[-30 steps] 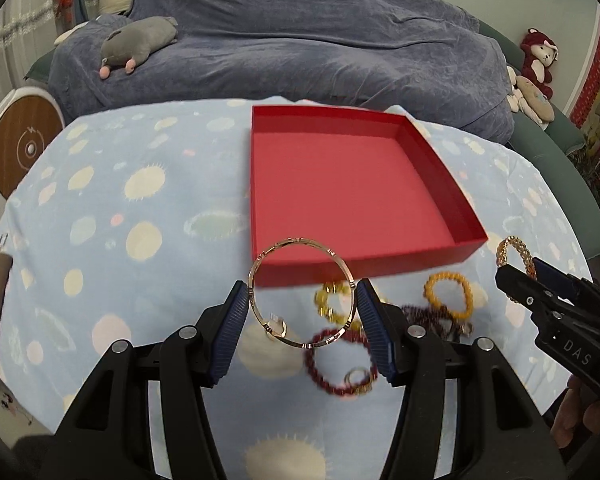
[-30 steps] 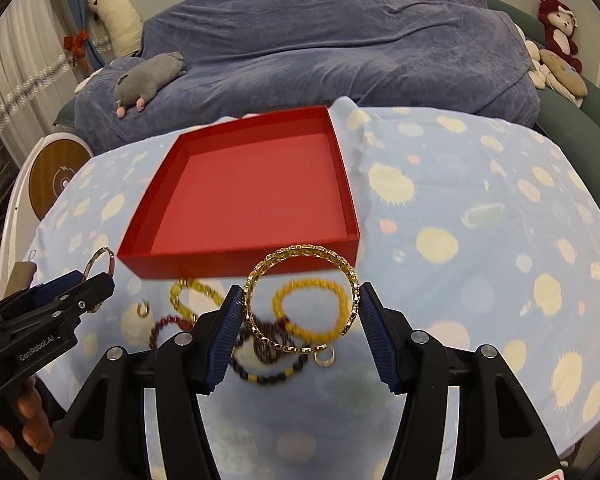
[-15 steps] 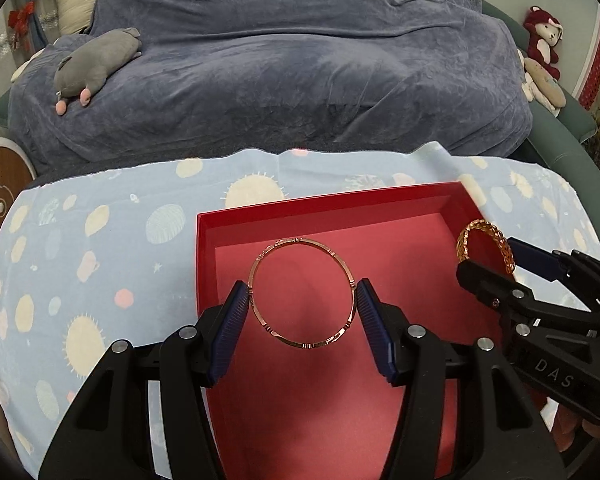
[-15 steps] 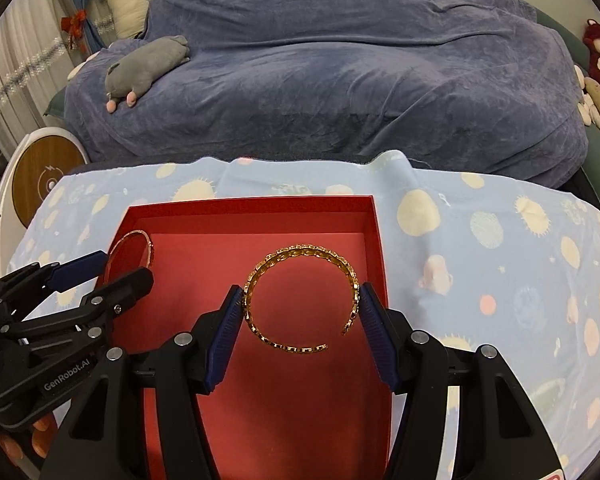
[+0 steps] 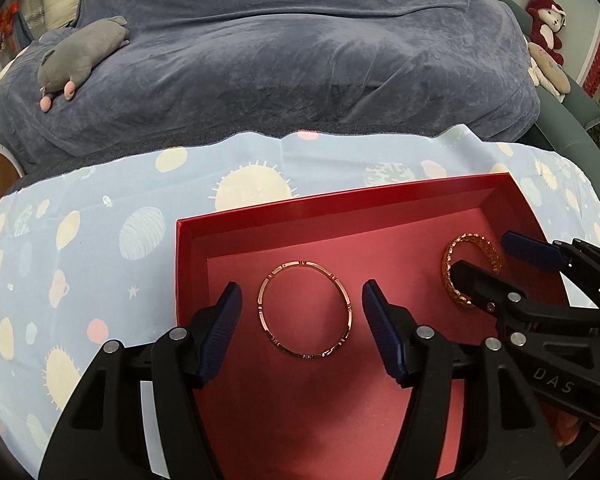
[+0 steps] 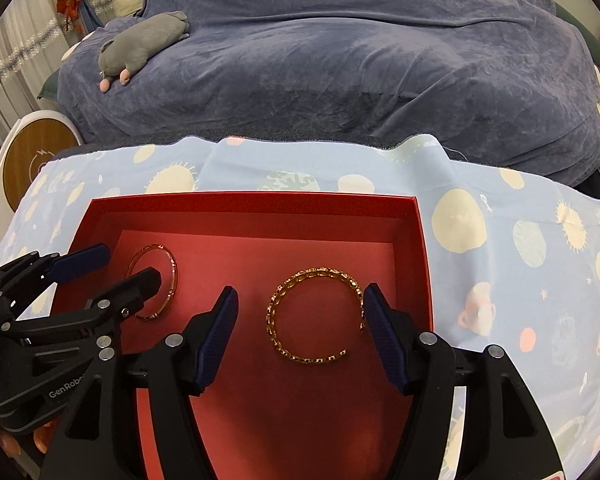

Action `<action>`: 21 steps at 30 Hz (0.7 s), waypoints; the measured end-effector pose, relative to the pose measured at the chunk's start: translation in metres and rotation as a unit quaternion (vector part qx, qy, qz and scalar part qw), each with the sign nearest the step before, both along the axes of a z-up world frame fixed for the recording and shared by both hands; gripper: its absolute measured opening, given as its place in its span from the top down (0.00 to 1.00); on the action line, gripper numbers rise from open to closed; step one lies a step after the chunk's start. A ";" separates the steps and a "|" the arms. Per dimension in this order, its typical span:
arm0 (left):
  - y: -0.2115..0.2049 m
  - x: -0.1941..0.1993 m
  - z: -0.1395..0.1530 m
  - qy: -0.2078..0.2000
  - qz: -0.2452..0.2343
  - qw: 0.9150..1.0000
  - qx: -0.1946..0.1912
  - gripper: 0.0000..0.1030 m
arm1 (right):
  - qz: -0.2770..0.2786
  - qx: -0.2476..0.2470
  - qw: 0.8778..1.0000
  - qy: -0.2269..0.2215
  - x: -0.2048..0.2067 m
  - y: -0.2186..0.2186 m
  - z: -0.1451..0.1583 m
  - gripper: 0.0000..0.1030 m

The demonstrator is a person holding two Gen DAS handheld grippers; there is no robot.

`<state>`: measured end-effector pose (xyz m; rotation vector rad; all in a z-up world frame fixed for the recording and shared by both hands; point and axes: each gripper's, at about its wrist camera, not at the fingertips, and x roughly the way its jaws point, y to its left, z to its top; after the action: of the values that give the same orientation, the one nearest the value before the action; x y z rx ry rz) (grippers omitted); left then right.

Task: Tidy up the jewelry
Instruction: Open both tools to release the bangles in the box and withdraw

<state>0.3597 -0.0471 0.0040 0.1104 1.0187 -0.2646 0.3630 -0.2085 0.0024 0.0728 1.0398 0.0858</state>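
Left wrist view: the left gripper point(image 5: 302, 322) is now standing with its fingers spread wider than half a second ago, and the thin rose-gold bangle point(image 5: 304, 309), then clamped between the pads, is lying flat on the floor of the red box point(image 5: 340, 202), clear of both pads. The right gripper point(image 5: 488, 254) is reaching in from the right; its dark lower finger is covering part of the gold cuff bracelet point(image 5: 470, 268). The box's near edge is being hidden behind the gripper body.

Right wrist view: the right gripper point(image 6: 299, 322) is likewise holding its fingers apart, wider than before. The gold cuff bracelet point(image 6: 314, 316) is resting on the red box point(image 6: 252, 200) floor, its right end just beside the right pad; contact there is hard to judge. The left gripper point(image 6: 114, 266) is partly masking the thin rose-gold bangle point(image 6: 156, 280). The patterned blue cloth point(image 6: 520, 240) is running out of frame.
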 end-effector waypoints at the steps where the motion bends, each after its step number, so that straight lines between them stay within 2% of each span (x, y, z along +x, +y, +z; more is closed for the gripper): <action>1: 0.000 0.000 0.000 0.000 -0.001 1.000 0.000 0.42 | 0.000 0.000 1.000 -0.001 -0.001 0.000 0.000 0.40; 7: -0.002 0.001 0.000 -0.001 -0.002 1.000 0.008 0.42 | -0.014 -0.005 1.000 -0.010 -0.006 0.000 0.006 0.40; 12: 0.000 -0.013 0.019 -0.017 0.007 1.000 0.008 0.42 | -0.028 0.008 0.999 -0.033 -0.026 -0.008 0.034 0.38; 15: 0.002 -0.034 0.037 -0.030 0.005 1.000 0.003 0.36 | -0.034 0.003 0.998 -0.050 -0.049 -0.014 0.052 0.37; 21: 0.010 -0.095 0.069 -0.051 0.001 0.999 -0.004 0.36 | -0.049 -0.001 0.997 -0.063 -0.118 -0.025 0.080 0.36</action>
<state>0.2648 -0.0374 0.0727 0.1141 0.9172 -0.2590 0.2451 -0.2336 0.0829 0.1156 0.9079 -0.0002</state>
